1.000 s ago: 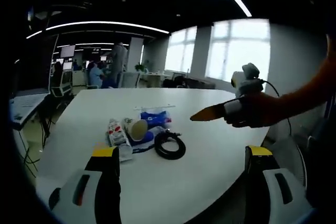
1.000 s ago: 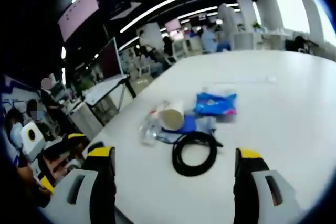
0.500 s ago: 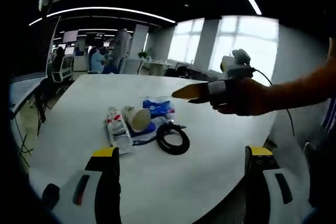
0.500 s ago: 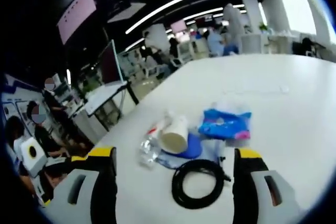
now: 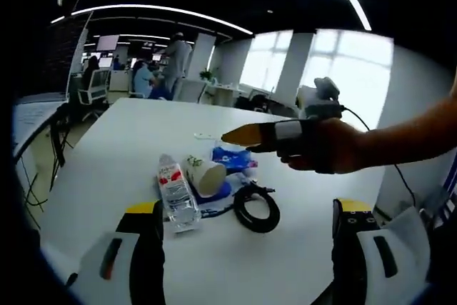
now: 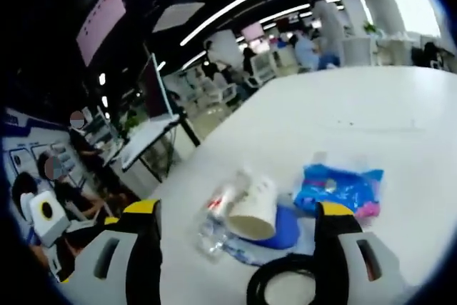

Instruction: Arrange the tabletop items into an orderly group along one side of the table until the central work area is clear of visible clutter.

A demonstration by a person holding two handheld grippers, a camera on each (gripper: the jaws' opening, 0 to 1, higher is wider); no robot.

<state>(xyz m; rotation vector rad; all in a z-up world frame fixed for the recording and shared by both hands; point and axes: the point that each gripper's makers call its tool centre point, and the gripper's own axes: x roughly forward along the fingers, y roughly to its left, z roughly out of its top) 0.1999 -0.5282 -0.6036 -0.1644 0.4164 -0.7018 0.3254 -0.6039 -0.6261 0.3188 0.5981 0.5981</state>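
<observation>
Left gripper view: left gripper [image 5: 243, 248] jaws apart, empty, above white table [image 5: 107, 155]. Bottle [image 5: 175, 194], paper cup [image 5: 206, 174], blue packet [image 5: 232, 157], black cable coil [image 5: 257, 208] clustered mid-table. Right gripper [image 5: 246, 134] reaches in above packet, state unclear.

Right gripper view: jaws apart, empty; cup mouth faces camera; people at desks beyond table edge.

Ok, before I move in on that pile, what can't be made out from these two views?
- Black cable coil: right gripper view, its lower part is cut off by the bottom edge and the right jaw.
- Blue packet: printing too blurred to read in both views.
- Clear bottle: label text too small in the left gripper view.
- Blue item under the paper cup: mostly covered by the cup, so I cannot tell what it is.
</observation>
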